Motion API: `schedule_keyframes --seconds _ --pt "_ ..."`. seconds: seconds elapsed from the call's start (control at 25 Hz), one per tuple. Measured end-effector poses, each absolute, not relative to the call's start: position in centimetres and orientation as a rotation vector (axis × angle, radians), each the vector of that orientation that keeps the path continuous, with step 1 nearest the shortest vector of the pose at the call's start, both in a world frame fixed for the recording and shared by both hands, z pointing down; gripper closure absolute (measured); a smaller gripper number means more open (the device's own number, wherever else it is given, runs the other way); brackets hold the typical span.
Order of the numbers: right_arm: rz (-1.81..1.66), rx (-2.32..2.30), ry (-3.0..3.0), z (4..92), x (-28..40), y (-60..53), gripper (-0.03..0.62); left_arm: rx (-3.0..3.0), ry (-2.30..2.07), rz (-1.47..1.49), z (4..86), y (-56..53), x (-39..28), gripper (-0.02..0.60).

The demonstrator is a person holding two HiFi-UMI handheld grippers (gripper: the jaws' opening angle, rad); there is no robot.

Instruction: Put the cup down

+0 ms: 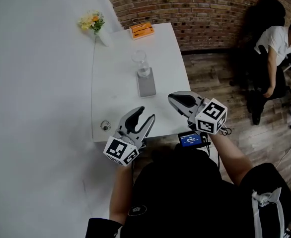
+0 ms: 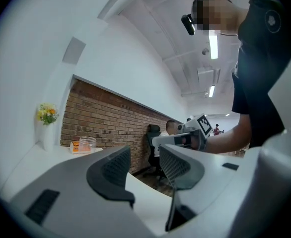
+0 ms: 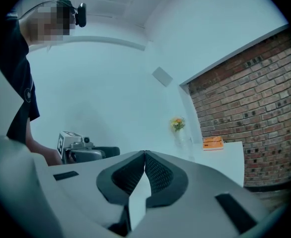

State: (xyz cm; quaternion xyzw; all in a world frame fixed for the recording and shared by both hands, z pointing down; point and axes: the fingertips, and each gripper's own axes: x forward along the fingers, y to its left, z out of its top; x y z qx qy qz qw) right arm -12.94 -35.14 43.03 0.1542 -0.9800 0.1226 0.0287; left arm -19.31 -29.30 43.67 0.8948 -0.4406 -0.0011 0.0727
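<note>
A clear glass cup (image 1: 141, 63) stands upright on the white table (image 1: 115, 98), at the far end of a grey flat slab (image 1: 146, 82). In the left gripper view the cup (image 2: 87, 144) is far off at the left. My left gripper (image 1: 146, 114) hovers over the table's near edge, well short of the cup. Its jaws are drawn in to a slim gap with nothing between them (image 2: 144, 155). To its right, my right gripper (image 1: 171, 97) is also held up level. Its pads are pressed together and empty (image 3: 145, 155).
A small vase of flowers (image 1: 92, 21) and an orange box (image 1: 142, 29) sit at the table's far end, by the brick wall (image 1: 210, 9). A small round fitting (image 1: 105, 125) lies near the front left corner. A seated person (image 1: 279, 43) is at the far right.
</note>
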Motion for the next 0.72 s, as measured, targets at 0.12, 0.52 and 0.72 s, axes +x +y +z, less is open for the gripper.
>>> schedule_keyframes --seconds 0.12,0.52,0.72 --pt "0.364 0.470 -3.016 43.10 -13.36 -35.04 0.578 2.670 -1.323 -0.010 43.93 -29.12 -19.34 0.396" --pt "0.374 0.509 -2.998 43.51 -13.20 -35.48 0.579 2.671 -1.302 -0.017 43.56 -29.39 -18.95 0.397" --pt "0.377 0.544 -2.991 43.80 -12.69 -35.78 0.579 2.669 -1.290 -0.024 43.85 -29.45 -18.74 0.397"
